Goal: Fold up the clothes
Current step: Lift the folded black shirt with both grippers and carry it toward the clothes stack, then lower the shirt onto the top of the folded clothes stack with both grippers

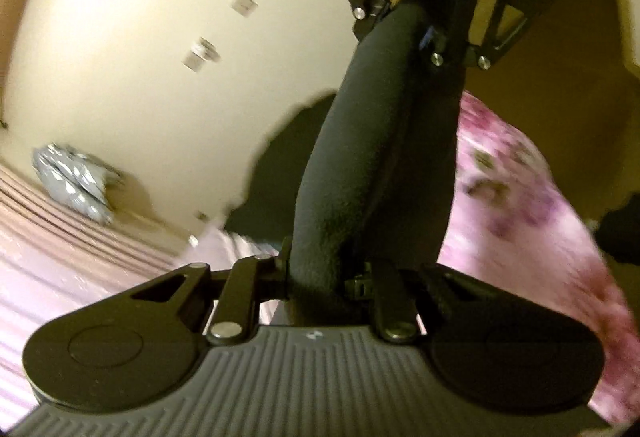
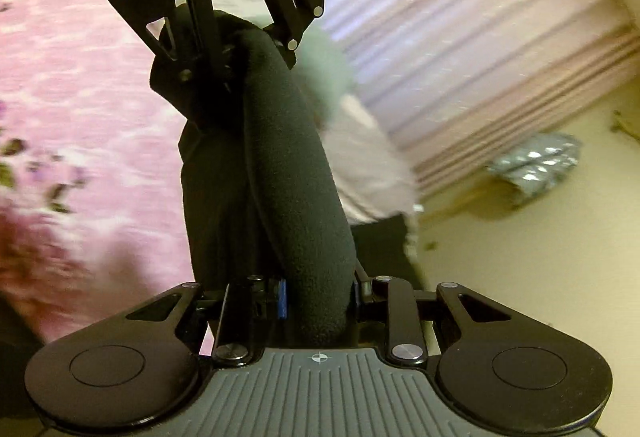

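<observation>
A black fleece garment (image 1: 376, 157) is stretched as a thick rolled band between my two grippers, lifted above the bed. In the left wrist view my left gripper (image 1: 320, 277) is shut on its near end, and the right gripper (image 1: 428, 41) is shut on the far end at the top. From the right wrist the same black garment (image 2: 292, 177) runs from my right gripper (image 2: 316, 297) up to the left gripper (image 2: 236, 53). More black cloth (image 2: 208, 197) hangs below the band. The fingertips are hidden in the fabric.
A pink floral bed cover (image 1: 520, 217) lies under the garment, also seen as pink floral cover (image 2: 80, 77). A pink striped sheet (image 2: 480, 37) hangs at the bed's side. A silver foil bag (image 2: 536, 165) lies on the cream floor (image 2: 540, 257). Both views are motion-blurred.
</observation>
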The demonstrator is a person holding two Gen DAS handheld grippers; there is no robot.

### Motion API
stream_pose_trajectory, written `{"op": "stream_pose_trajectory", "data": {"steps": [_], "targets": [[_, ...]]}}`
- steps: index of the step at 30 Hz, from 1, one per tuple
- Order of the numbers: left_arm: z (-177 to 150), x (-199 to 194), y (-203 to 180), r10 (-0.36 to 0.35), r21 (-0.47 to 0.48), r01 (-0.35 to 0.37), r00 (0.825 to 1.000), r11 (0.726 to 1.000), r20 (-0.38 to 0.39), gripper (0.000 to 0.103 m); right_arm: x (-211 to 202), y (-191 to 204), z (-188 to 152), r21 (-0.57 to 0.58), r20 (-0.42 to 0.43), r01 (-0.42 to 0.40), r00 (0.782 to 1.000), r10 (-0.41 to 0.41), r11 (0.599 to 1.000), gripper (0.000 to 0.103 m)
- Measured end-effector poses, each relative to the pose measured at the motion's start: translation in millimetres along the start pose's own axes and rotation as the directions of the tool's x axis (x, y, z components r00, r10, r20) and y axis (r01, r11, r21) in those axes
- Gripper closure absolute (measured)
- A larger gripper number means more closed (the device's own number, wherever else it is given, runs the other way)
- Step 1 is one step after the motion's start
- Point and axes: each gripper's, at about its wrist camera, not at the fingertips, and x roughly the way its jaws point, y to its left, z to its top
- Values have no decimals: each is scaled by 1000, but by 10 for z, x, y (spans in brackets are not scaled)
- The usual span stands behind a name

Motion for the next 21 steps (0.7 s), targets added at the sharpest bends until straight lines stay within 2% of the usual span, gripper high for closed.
{"op": "stream_pose_trajectory", "data": {"steps": [6, 8, 10, 12, 14, 15, 18, 21], "targets": [[696, 1186, 1060, 88, -20, -89, 996, 996, -14, 86, 762, -1533, -512, -41, 61, 71, 996, -68, 997, 76], [916, 1532, 1424, 147, -16, -147, 989, 989, -22, 87, 1046, -2073, -645, -62, 88, 105, 991, -99, 992, 76], [1110, 1840, 1755, 210, -12, -211, 977, 977, -26, 87, 1272, -2519, -756, -85, 124, 173, 979, -162, 981, 76], [1163, 2087, 1839, 259, 17, -259, 966, 966, -18, 87, 1449, -2809, -878, -108, 168, 261, 956, -242, 959, 76], [1197, 2345, 1890, 298, 43, -297, 955, 954, -12, 87, 1661, -2815, -1085, -108, 193, 285, 946, -261, 953, 75], [1119, 2526, 1761, 272, 43, -270, 962, 962, -29, 87, 1770, -2800, -1195, -108, 203, 290, 943, -265, 951, 75], [822, 3143, 1264, 169, 37, -166, 980, 985, -100, 86, 2315, -2402, -1603, -123, 158, 175, 975, -155, 977, 75], [472, 3770, 646, 39, 35, -32, 976, 999, -214, 85, 2872, -1882, -1949, -141, 80, 9, 997, 2, 990, 75]]}}
